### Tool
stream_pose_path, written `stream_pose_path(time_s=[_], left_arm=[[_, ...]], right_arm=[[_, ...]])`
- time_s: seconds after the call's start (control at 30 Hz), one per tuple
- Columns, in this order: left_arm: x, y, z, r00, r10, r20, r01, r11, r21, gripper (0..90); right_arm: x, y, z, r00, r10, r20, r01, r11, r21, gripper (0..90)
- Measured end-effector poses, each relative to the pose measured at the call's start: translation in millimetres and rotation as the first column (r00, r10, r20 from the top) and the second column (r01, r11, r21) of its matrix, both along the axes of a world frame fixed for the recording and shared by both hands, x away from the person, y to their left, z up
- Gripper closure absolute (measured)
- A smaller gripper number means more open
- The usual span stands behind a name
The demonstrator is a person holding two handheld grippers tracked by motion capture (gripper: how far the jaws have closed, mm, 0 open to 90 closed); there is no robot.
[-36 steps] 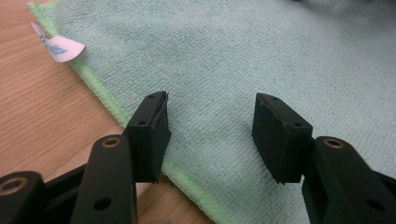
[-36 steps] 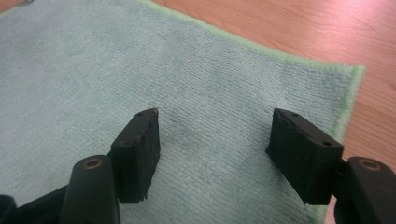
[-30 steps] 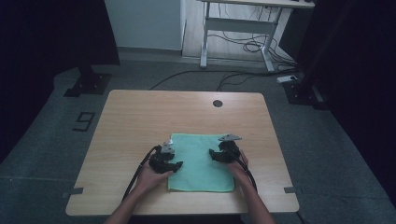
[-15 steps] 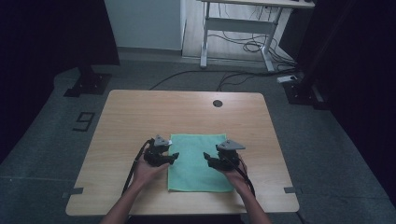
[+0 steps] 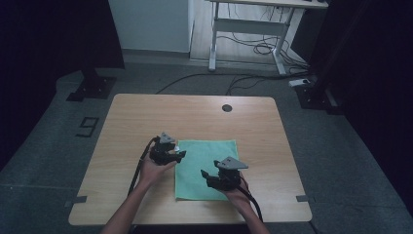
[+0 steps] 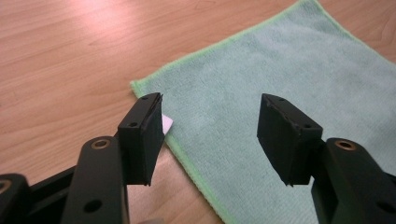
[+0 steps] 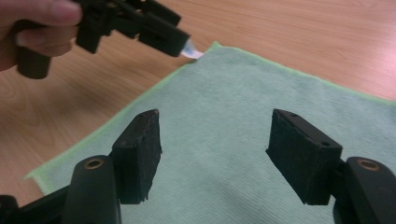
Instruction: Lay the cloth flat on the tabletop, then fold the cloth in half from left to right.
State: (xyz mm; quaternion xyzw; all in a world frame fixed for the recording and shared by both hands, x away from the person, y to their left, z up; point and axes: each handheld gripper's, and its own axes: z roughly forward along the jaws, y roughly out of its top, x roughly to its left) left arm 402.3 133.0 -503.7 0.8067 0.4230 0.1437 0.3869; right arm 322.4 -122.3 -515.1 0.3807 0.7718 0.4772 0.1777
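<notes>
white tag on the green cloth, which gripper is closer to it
Left. The left gripper hangs open right beside the white tag at the cloth's corner; the right gripper hovers open farther down it.

cloth (image 5: 207, 168) on table (image 5: 146, 117), near front edge, round hole (image 5: 226, 107) behind

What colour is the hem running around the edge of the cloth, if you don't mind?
The cloth has a brighter lime-green hem around its mint-green pile, clearest in the left gripper view.

One green cloth (image 5: 206, 168), two tools, one table (image 5: 195, 112)
</notes>
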Motion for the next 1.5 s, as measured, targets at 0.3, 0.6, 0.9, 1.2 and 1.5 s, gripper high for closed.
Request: stream_pose_path(time_s=[0.3,0.6,0.9,1.2,1.5], left_arm=[[10.7,-2.2,-1.5,0.9996,0.006,0.027,-0.007,0.9997,0.023,42.7],[24.2,3.4,-11.0,0.9991,0.041,0.014,-0.041,0.9991,0.011,42.9],[44.2,4.9,-10.4,0.9978,0.064,0.015,-0.064,0.9979,-0.006,42.4],[59.5,1.9,-19.2,0.9978,0.065,-0.014,-0.065,0.9979,0.004,42.7],[74.2,1.0,-30.1,0.9957,0.086,-0.034,-0.084,0.9956,0.040,46.6]], right_arm=[[-12.4,17.3,-3.3,0.9986,0.050,0.015,-0.050,0.9987,0.008,35.3],[-19.8,32.8,-7.7,0.9945,0.104,0.013,-0.104,0.9945,-0.014,35.2],[-23.3,47.6,-14.6,0.9899,0.142,-0.001,-0.142,0.9895,-0.027,35.4],[-23.3,53.5,-16.0,0.9880,0.154,-0.002,-0.154,0.9876,-0.028,35.6],[-24.8,59.1,-17.0,0.9840,0.178,-0.011,-0.178,0.9838,-0.021,36.8]])
